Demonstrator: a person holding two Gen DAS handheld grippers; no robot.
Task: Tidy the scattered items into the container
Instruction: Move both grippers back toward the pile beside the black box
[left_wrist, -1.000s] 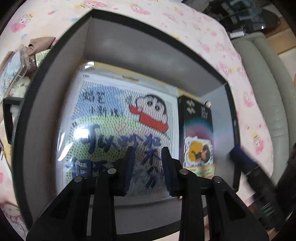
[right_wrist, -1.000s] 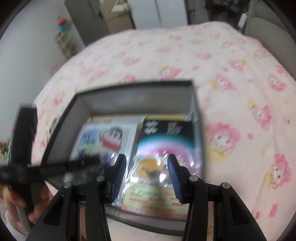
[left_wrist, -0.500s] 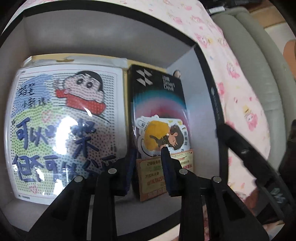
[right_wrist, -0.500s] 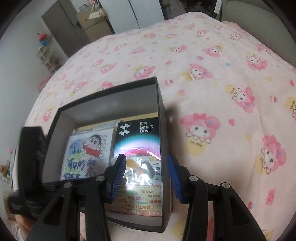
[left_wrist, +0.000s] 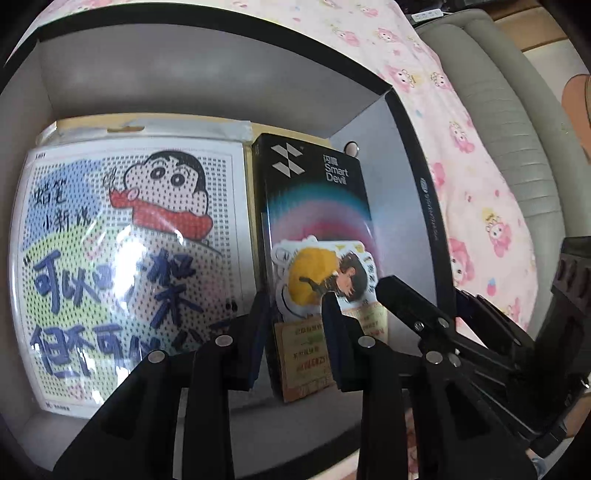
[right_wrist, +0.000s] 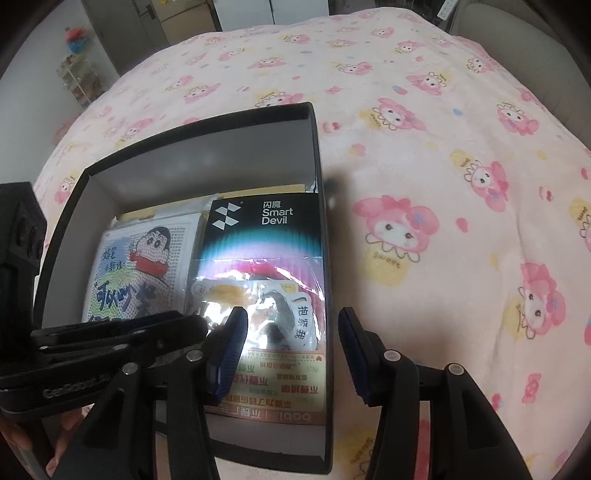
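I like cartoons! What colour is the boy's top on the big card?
Red. The cartoon card shows it best in the left wrist view.

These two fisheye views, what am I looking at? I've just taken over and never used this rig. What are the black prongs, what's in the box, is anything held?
No robot arm here: a person holds a pair of tongs in each hand, each with its own camera looking along its fingers. One view is from the left tongs, the other from the right tongs. Both hang over a black box on a pink bedspread. Inside lie a cartoon sheet, a black Smart Devil pack and, on the pack, a sticker packet. Both tongs are opening; neither grips anything.
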